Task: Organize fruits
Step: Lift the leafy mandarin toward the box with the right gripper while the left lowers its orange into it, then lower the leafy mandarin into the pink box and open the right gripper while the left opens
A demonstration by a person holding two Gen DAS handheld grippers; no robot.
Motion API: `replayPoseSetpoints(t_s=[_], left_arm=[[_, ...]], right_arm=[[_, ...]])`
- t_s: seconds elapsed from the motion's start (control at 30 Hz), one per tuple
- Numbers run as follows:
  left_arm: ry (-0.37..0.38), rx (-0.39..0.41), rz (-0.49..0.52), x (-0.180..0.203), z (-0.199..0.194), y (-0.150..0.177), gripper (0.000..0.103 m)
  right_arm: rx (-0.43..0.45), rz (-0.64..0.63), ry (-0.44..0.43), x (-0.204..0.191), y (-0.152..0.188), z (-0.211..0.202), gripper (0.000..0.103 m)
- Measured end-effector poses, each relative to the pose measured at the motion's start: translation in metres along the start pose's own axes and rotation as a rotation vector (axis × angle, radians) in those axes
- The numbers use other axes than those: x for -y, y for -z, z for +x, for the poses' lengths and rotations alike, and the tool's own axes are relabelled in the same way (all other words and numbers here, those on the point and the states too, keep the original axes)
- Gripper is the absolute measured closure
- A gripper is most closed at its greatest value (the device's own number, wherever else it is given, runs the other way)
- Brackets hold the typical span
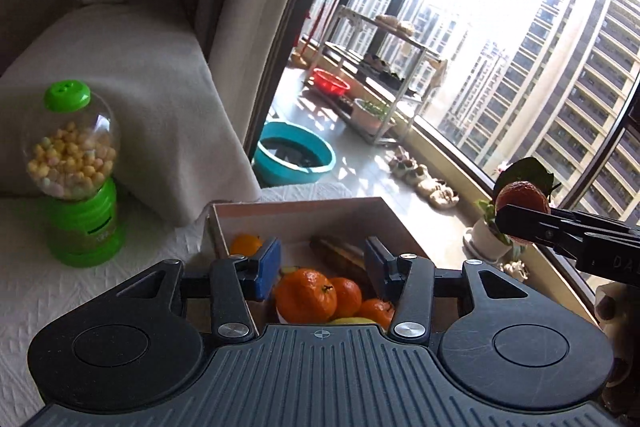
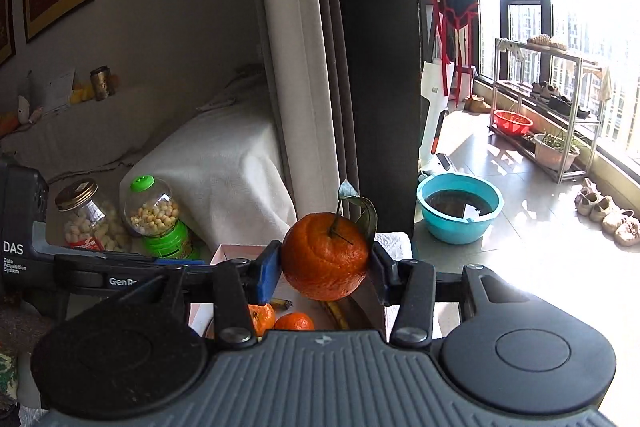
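We have the leafy orange (image 2: 325, 255) clamped between the blue pads of our right gripper (image 2: 324, 267), held in the air above the box (image 1: 300, 215) of fruit. The pads press on the orange's two sides, with its stem and leaf standing up. Our left gripper (image 1: 320, 267) hangs over the same box with its jaws partly apart and nothing between them; through the gap we see the pile of oranges (image 1: 316, 293) and a browned banana (image 1: 340, 253) lying in the box.

To do this step well, we judge the grip should stay firm but no tighter, since the peel looks soft and could bruise. We should keep the orange upright so it does not roll out between the pads. Its destination does not show here. The green candy jar (image 1: 76, 171) stands beside the box on the white cloth, so we should swing wide of it, and keep the left gripper clear of the right.
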State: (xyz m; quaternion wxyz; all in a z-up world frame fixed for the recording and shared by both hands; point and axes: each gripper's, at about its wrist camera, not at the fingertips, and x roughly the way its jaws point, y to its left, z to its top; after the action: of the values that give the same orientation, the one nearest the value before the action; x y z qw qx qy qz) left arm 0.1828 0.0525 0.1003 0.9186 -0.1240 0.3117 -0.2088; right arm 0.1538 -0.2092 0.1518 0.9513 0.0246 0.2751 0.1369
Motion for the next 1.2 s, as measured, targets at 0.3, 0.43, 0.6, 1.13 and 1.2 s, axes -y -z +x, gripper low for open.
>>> replayPoseSetpoints(t_s=[0.3,0.43,0.6,1.13,1.2], left_arm=[[-0.129,0.124,0.099,-0.009,-0.103,0.080,0.052],[-0.193,0.085,0.106,-0.019,-0.119,0.107,0.052],[-0.241,0.076,0.038,-0.041,-0.137,0.134,0.052],[-0.220,0.149,-0.119,-0.084,-0.163,0.160,0.052],[-0.227,0.151,-0.131,-0.090,-0.164,0.162,0.052]], right_arm=[[-0.098,0.075,-0.021,-0.019,-0.024,0.061,0.056],[-0.129,0.049,0.017,-0.031,-0.032,0.089,0.046],[-0.186,-0.029,-0.024,-0.054,-0.024,0.080,0.045],[-0.401,-1.130,-0.080,-0.237,0.105,0.093,0.069],[-0.432,-1.161,-0.066,-0.243,0.111,0.102,0.069]])
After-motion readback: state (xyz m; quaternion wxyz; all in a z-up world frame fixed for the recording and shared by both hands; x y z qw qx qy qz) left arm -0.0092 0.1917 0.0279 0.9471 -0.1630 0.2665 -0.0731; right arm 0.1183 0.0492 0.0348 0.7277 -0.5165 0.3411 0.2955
